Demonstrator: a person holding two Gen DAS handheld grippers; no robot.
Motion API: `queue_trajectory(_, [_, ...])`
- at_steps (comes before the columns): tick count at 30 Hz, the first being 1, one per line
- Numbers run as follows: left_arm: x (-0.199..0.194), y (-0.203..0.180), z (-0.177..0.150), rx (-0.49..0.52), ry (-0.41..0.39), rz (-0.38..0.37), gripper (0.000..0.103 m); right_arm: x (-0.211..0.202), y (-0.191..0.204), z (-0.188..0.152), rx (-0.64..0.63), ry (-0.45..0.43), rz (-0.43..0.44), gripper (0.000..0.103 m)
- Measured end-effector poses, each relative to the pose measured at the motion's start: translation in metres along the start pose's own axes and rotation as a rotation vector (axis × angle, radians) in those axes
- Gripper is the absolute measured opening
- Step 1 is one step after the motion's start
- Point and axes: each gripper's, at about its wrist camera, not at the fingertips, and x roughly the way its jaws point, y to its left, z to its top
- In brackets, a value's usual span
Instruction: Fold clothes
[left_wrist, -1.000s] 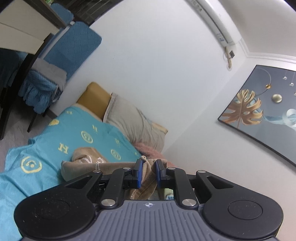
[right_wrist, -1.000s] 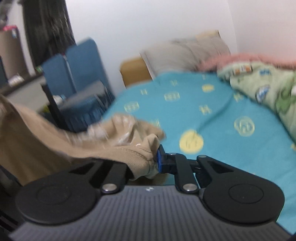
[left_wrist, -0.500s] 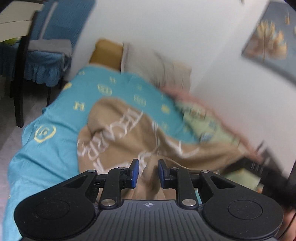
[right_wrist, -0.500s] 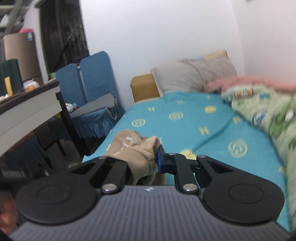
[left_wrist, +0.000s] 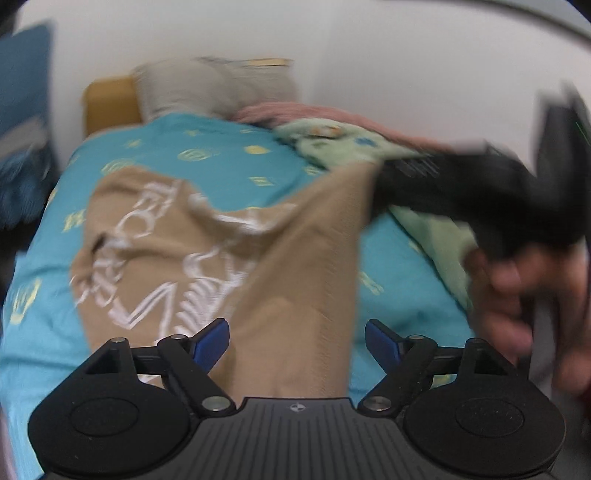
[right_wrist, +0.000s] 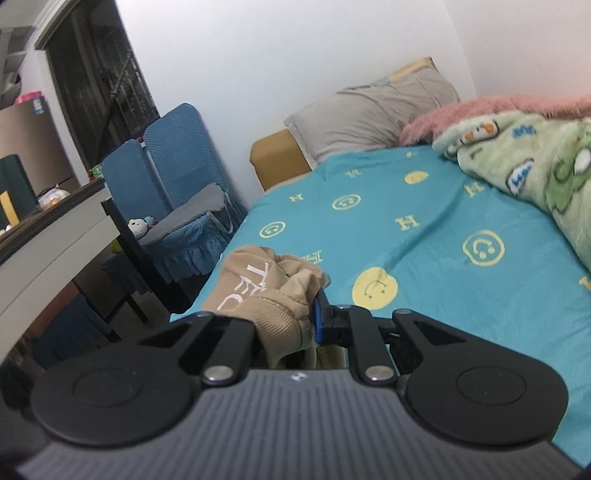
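Open go the left fingers (left_wrist: 297, 341), wide apart now after pinching cloth a second ago. Sweater (left_wrist: 207, 251) sprawls on the bed (left_wrist: 44, 332), its long strip running from between them up-right to the right fingers (right_wrist: 310, 317), clamped on its cuff.

One tan garment (left_wrist: 207, 254) – one pillow (right_wrist: 373, 118) – two blankets – two tools.

Teal sheet (right_wrist: 424, 236) open mid-bed; green blanket (right_wrist: 535, 173) blocks right, pillow (right_wrist: 369, 114) beyond.
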Motion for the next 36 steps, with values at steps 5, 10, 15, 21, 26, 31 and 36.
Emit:
queue_trajectory(5, [0.017,-0.034,-0.018,0.156,-0.023,0.093,0.082,0.004,-0.01,0.0,0.034,0.033,-0.015,0.014])
queue_trajectory(10, [0.039,-0.056,-0.029,0.239,-0.086,0.314,0.082,0.005,-0.013,-0.007,0.054,0.05,-0.02,0.014])
queue_trajectory(15, [0.06,-0.074,-0.035,0.205,-0.086,0.495,0.082,-0.006,-0.014,-0.006,0.048,-0.02,-0.018,0.015])
queue_trajectory(21, [0.06,-0.081,-0.037,0.312,-0.082,0.841,0.082,-0.018,-0.031,-0.001,0.105,-0.117,-0.097,0.015])
queue_trajectory(26, [0.008,-0.074,-0.018,0.195,-0.184,0.856,0.09,-0.017,-0.043,-0.002,0.136,-0.129,-0.165,0.015])
queue_trajectory(31, [-0.047,-0.063,-0.008,0.015,-0.319,0.814,0.098,-0.014,-0.045,-0.006,0.125,-0.145,-0.191,0.016])
queue_trajectory(36, [-0.031,-0.053,-0.027,-0.004,-0.132,0.812,0.098,-0.024,-0.037,-0.002,0.097,-0.217,-0.186,0.016])
